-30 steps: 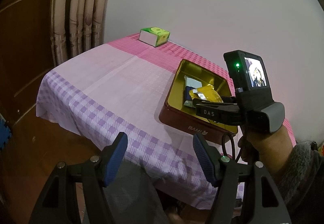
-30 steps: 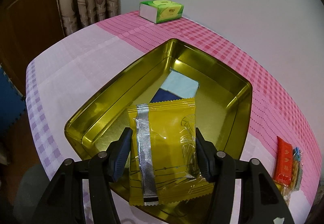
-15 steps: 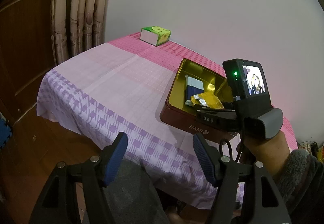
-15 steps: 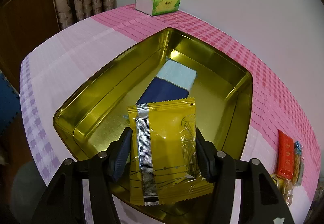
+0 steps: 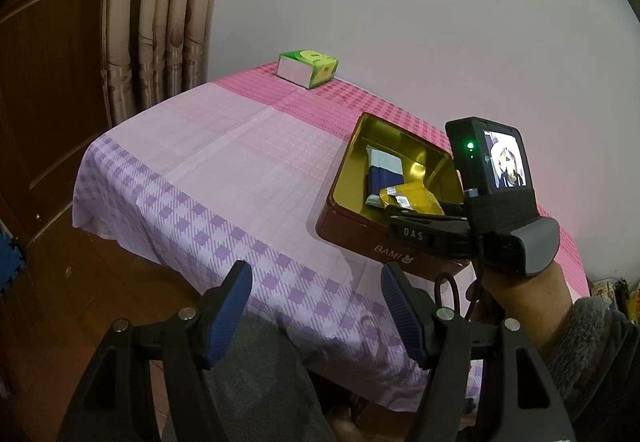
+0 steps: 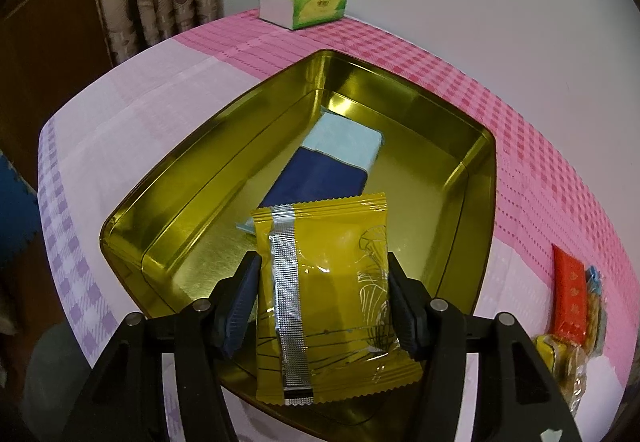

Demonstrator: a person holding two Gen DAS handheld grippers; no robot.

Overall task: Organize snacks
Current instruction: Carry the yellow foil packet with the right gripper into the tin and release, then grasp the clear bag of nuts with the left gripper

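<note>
**Yellow packet held over the open tin**

Pink-and-purple checked cloth [image 5: 224, 162] covers the table, set against a plain pale wall with patterned curtains [image 5: 168, 14] at the left. On it stands a rectangular metal tin [image 6: 476, 178], gold inside and dark red outside. The right gripper [image 6: 322, 298] has its jaws closed on the sides of a yellow foil snack packet [image 6: 332, 282], held above the tin's near end. A blue-and-pale-blue flat packet [image 6: 328, 166] lies on the tin floor. The left gripper [image 5: 316, 306] hangs off the table's near edge, jaws wide apart, holding nothing. A green tissue box [image 6: 304, 6] sits at the far edge; a red packet [image 6: 570, 294] and other wrapped snacks lie right of the tin.
</note>
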